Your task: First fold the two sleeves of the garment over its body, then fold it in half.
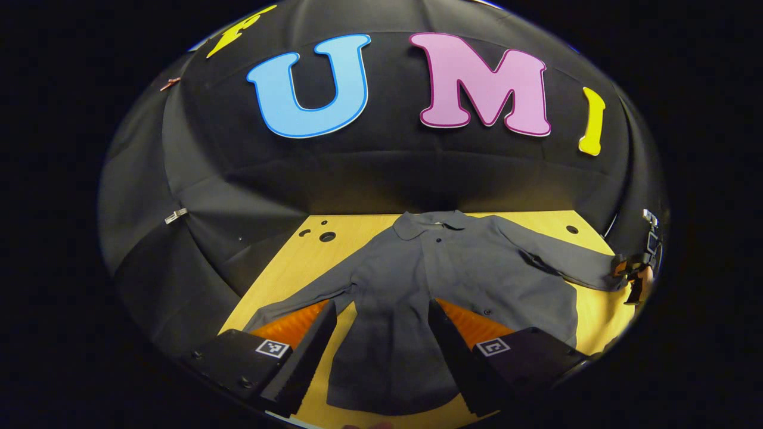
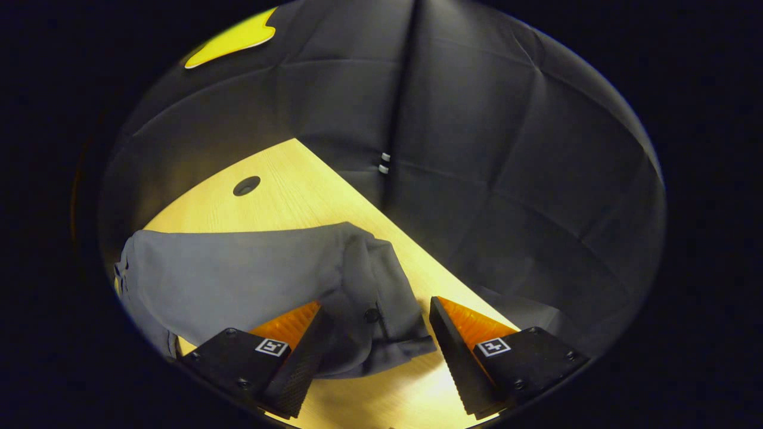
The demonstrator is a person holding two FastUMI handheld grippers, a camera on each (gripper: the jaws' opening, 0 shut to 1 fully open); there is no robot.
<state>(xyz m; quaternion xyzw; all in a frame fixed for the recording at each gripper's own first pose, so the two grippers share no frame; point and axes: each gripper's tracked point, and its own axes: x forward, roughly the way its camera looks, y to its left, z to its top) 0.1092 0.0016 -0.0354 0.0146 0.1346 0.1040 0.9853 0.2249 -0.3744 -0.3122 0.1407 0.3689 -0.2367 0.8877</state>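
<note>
We have the shirt (image 1: 453,268) flat on the table (image 1: 298,250), sleeves still spread. Our right claw (image 2: 372,339) gapes around the right cuff (image 2: 381,316), gripping nothing; the left claw (image 1: 381,333) hovers wide open. Next: pinch the cuff, then fold it inward.

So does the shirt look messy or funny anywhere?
A little. The shirt lies flat on the table, sleeves spread, but one cuff is bunched and wrinkled between the open fingers of the right gripper. Nothing looks torn or spilled.
</note>
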